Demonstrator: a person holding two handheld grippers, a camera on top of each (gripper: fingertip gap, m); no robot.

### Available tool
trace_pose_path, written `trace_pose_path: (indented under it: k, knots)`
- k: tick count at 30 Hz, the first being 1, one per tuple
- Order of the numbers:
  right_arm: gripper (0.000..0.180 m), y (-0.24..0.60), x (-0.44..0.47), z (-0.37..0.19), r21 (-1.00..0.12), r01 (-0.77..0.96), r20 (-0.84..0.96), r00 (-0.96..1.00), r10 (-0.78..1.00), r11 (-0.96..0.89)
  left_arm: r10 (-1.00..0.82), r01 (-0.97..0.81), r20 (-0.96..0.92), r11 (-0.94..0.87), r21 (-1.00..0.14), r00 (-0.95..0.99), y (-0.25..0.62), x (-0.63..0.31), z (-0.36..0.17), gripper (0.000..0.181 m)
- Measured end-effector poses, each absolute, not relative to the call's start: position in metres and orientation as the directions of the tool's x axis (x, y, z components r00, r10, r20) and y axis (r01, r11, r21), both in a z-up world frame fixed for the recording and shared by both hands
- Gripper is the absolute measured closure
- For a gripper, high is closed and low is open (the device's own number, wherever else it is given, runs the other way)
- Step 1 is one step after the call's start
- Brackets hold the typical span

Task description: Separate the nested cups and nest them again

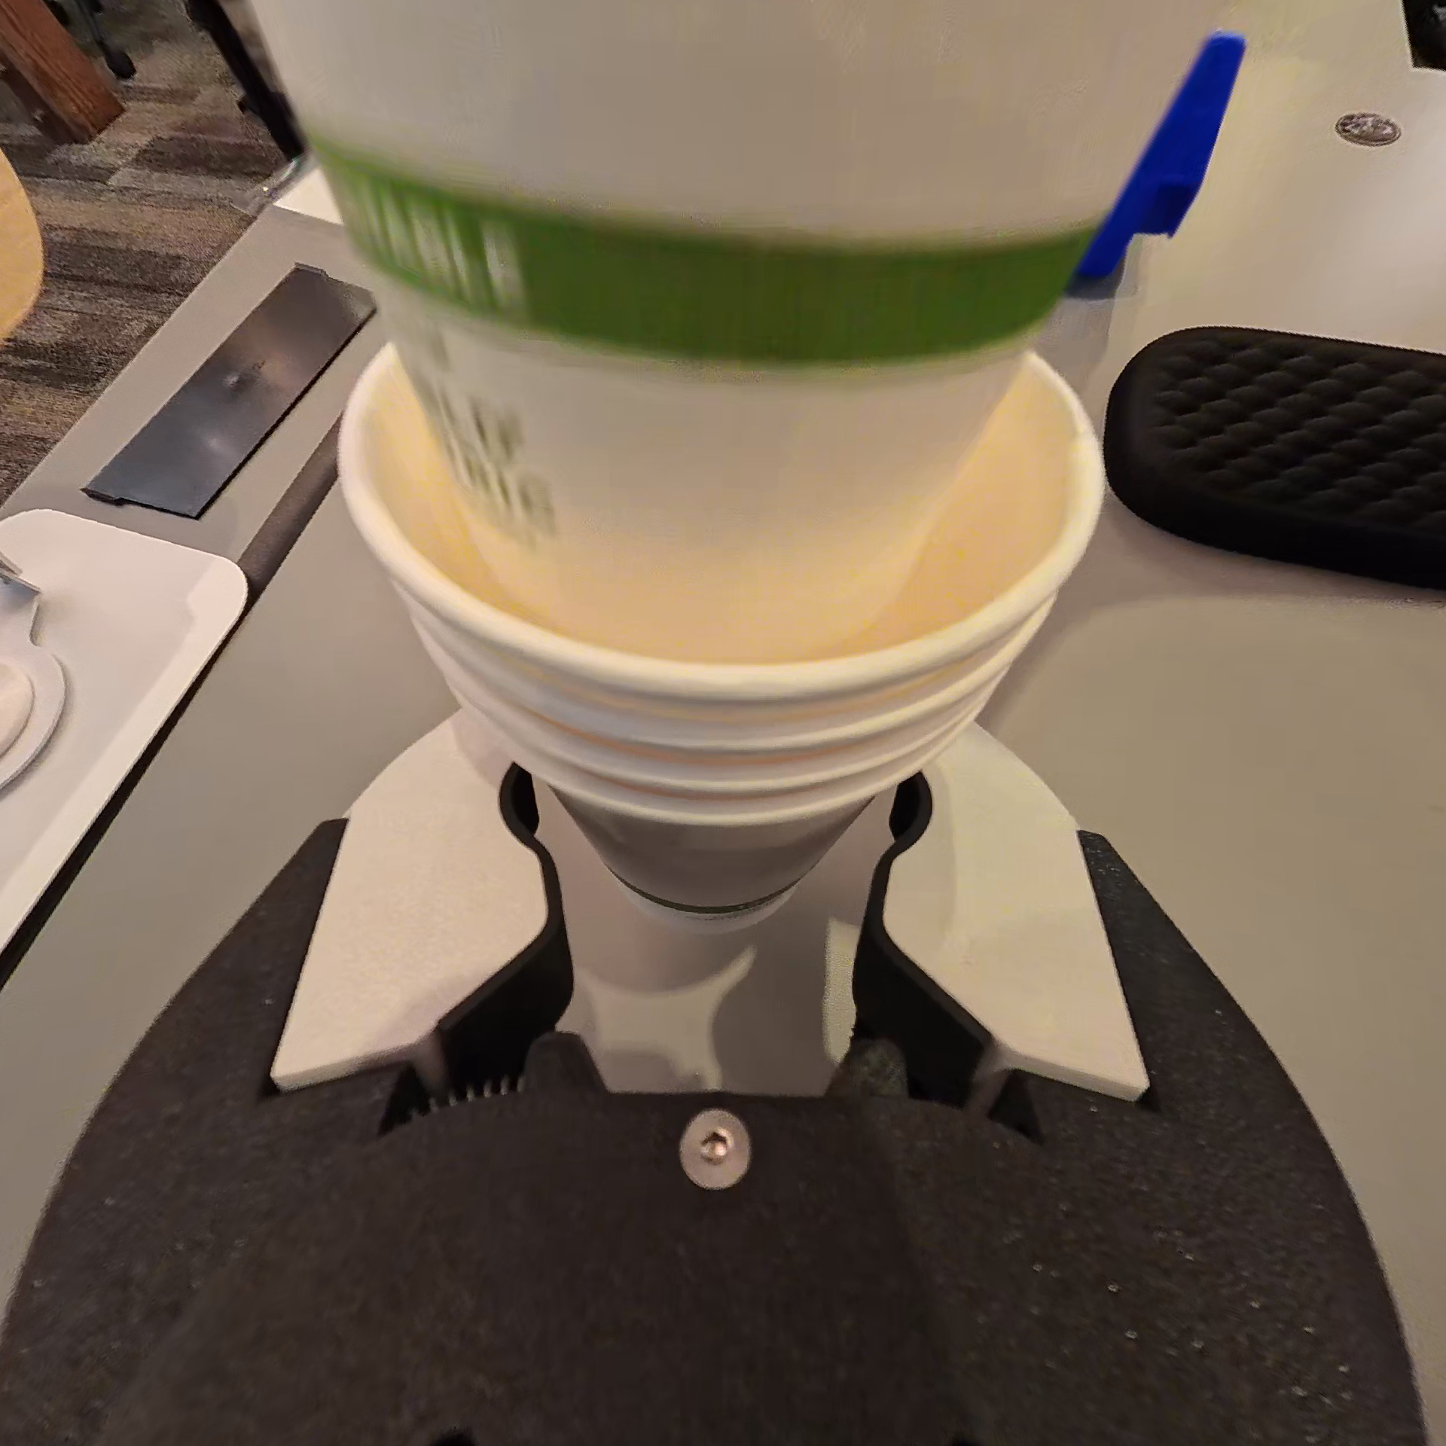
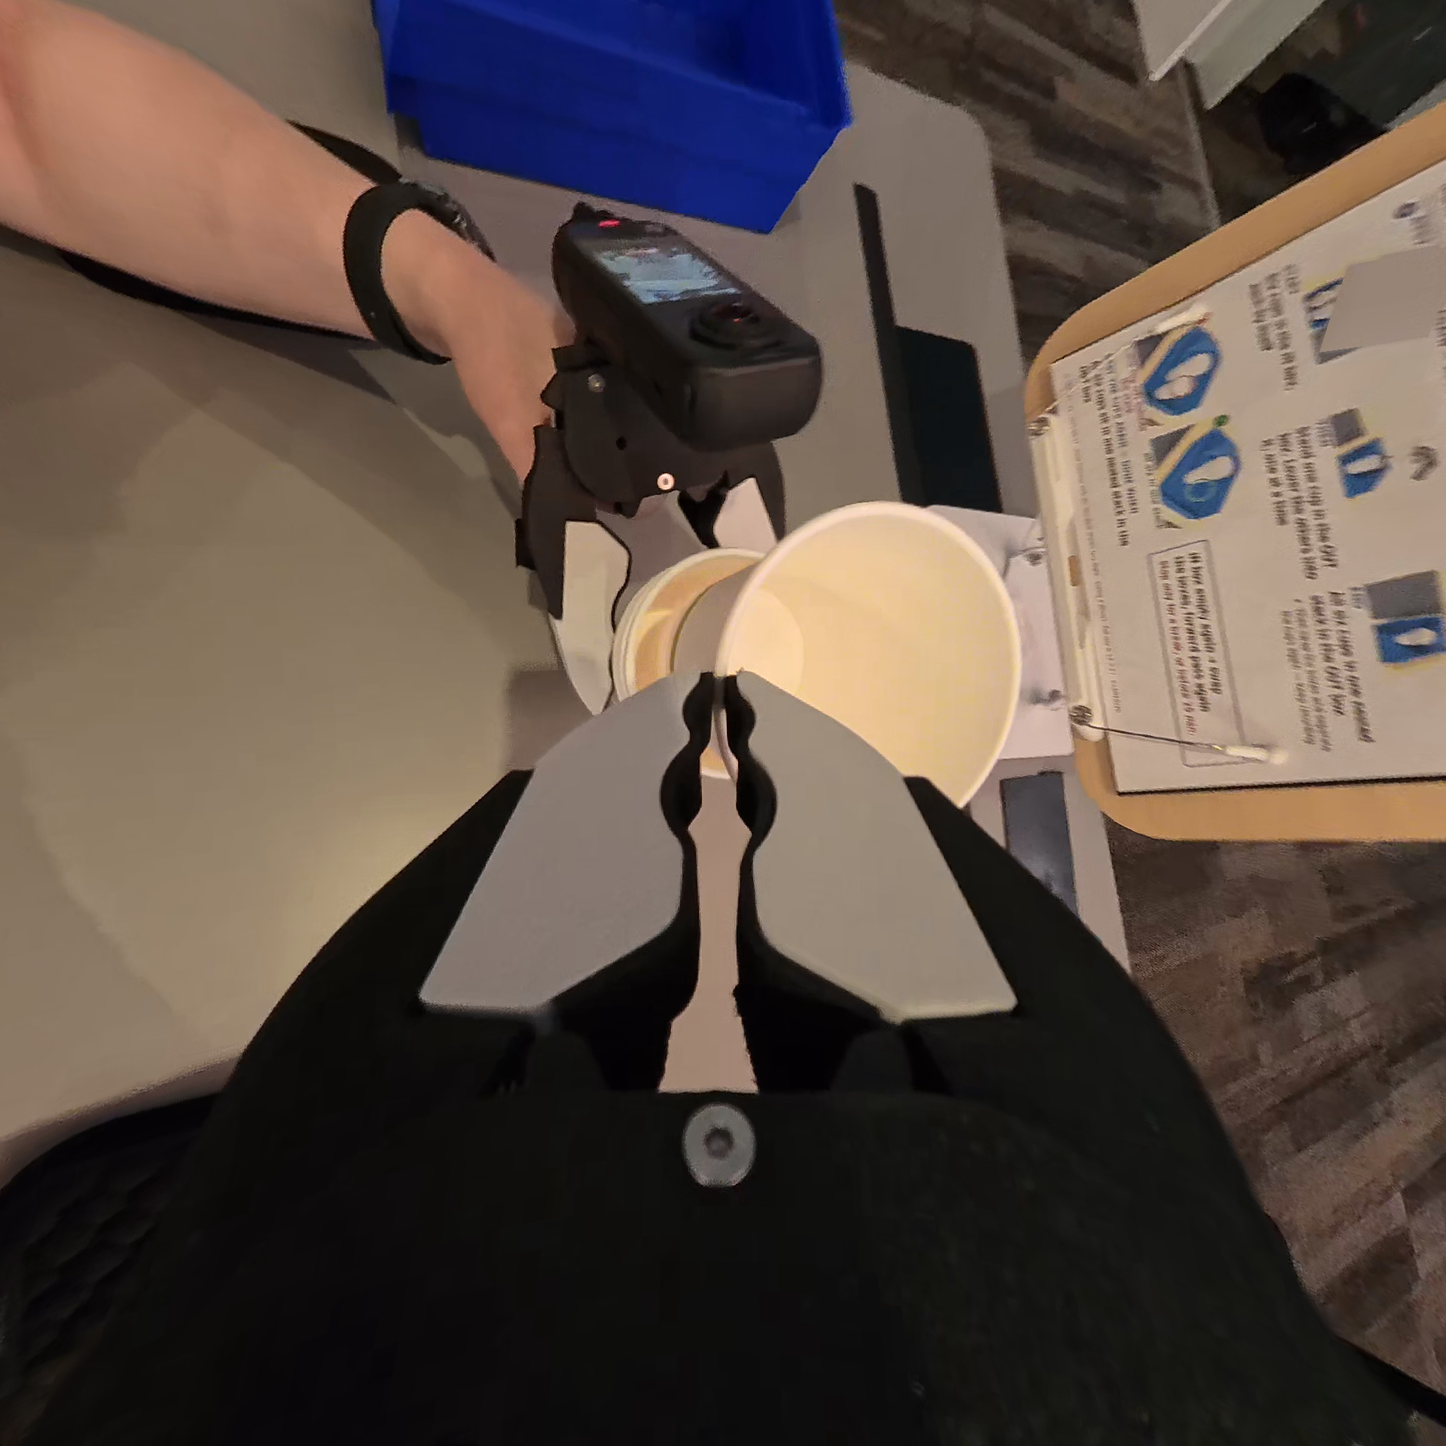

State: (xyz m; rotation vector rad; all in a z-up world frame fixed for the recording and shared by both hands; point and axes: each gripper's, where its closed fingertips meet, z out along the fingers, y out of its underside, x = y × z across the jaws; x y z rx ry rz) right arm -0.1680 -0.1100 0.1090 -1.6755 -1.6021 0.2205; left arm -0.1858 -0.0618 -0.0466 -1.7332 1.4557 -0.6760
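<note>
Right gripper (image 2: 718, 688), pinched on the rim of a light, crushable paper cup (image 2: 876, 649), holds its base inside the stack (image 1: 720, 673) that the left gripper (image 1: 716, 814) clasps around the body.

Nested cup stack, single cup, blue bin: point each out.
nested cup stack (image 1: 720, 688), left wrist view, stacked rims.
single cup (image 2: 884, 626), right wrist view, inner wall.
blue bin (image 2: 626, 102), right wrist view, side wall.
</note>
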Motion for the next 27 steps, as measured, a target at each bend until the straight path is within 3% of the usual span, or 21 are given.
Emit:
trace_pose_path:
  k: [7,13,19,27]
  knots:
    - [0.177,-0.112,-0.093,0.161,-0.651,0.758,0.492,0.369,0.789,0.051,-0.972,-0.583,-0.08,-0.066,-0.81,0.221,-0.058,-0.188,-0.05,0.091]
    - [0.177,-0.098,0.08,0.192,-0.668,0.698,0.557,0.7,0.447,-0.258,-0.972,-0.595,-0.081,-0.067,-0.801,0.22,-0.057,-0.187,-0.055,0.091]
    - [0.177,-0.096,0.208,0.126,-0.628,0.522,0.483,0.843,0.237,-0.577,-0.972,-0.613,-0.091,-0.062,-0.788,0.215,-0.057,-0.186,-0.061,0.091]
    - [0.177,-0.074,0.26,0.021,-0.479,0.46,0.443,0.862,0.247,-0.747,-0.968,-0.629,-0.097,-0.074,-0.774,0.233,-0.052,-0.187,-0.068,0.091]
